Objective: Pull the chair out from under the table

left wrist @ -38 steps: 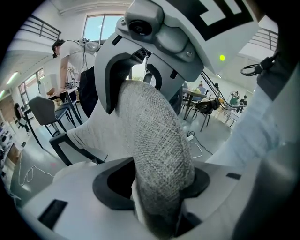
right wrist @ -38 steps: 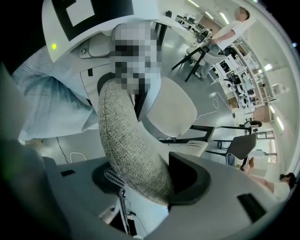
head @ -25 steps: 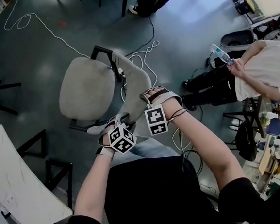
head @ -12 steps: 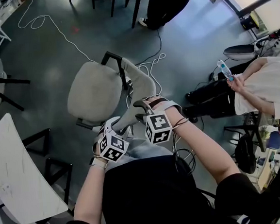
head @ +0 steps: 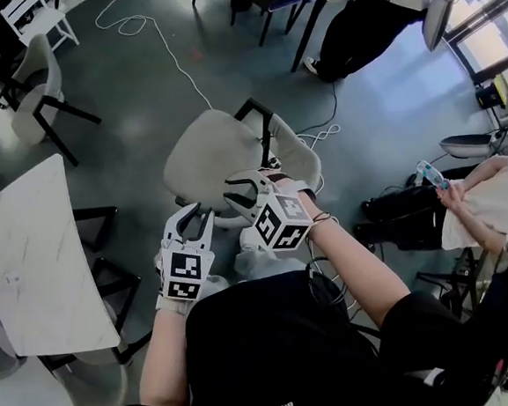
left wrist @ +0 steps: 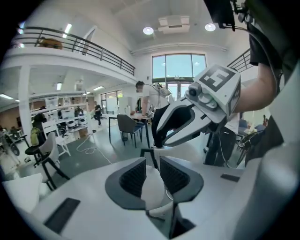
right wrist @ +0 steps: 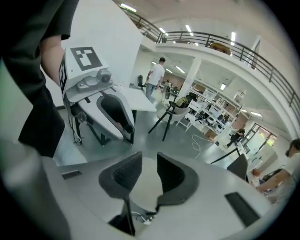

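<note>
Left claw [head: 195, 219] and right claw [head: 235, 190], jaws just closing to narrow gaps, hold nothing. The chair [head: 214, 152] stands right of the surface [head: 33, 252].

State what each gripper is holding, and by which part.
Nothing. Both the left gripper and right gripper are clear of the chair; their jaws have just been closing, with nothing between them.
</note>
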`<state>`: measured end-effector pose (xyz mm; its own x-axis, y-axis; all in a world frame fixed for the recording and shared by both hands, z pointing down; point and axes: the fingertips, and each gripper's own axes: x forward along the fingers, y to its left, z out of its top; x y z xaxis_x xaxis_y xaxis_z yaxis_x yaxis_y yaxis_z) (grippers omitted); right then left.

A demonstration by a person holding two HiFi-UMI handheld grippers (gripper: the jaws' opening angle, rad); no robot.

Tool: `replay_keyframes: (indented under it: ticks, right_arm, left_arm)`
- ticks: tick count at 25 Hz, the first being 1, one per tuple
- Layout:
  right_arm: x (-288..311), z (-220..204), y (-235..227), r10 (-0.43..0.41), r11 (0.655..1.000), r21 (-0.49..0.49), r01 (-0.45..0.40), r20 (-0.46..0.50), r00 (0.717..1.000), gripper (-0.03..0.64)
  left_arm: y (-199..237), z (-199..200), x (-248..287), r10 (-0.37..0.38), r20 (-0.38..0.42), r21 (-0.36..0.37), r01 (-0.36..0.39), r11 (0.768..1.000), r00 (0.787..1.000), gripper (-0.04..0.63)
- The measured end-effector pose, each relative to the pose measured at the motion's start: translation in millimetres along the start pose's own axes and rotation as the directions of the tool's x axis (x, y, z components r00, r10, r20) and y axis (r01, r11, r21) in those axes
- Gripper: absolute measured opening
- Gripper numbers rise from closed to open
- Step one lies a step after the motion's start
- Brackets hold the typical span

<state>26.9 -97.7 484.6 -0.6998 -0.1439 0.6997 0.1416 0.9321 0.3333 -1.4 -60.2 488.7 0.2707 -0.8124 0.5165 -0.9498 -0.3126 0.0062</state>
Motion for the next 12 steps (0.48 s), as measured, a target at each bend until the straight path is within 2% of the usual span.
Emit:
replay_keyframes:
  ticks: [3,5,9,12]
  right_arm:
    - [10.5,45.5,6.0,0.032,0.999,0.012,-0.033,0.110,0.993,0.103]
    - [18.3,76.7,13.2,0.059,0.998,0.001,-0.060,0.180,0.982,0.100]
    - [27.6,133.4,32.3,0.105,0.994,0.002,-0.110,0.275,0.956,0.094]
    - [28.6,175.2,47.0,0.140,0.988,0.007,-0.153,0.365,0.921,0.090]
  left_arm:
    - [31.0,6.3,-40.4,0.116,0.042,-0.040,-0.115,0.993,0.992,0.081]
    - [52.3,6.7,-68.8,0.201,0.067,-0.083,-0.195,0.977,0.977,0.066]
    - [86.4,1.4,-129.5,0.353,0.123,-0.178,-0.329,0.927,0.928,0.050]
    - [100.9,0.1,-171.1,0.441,0.150,-0.230,-0.402,0.886,0.885,0.038]
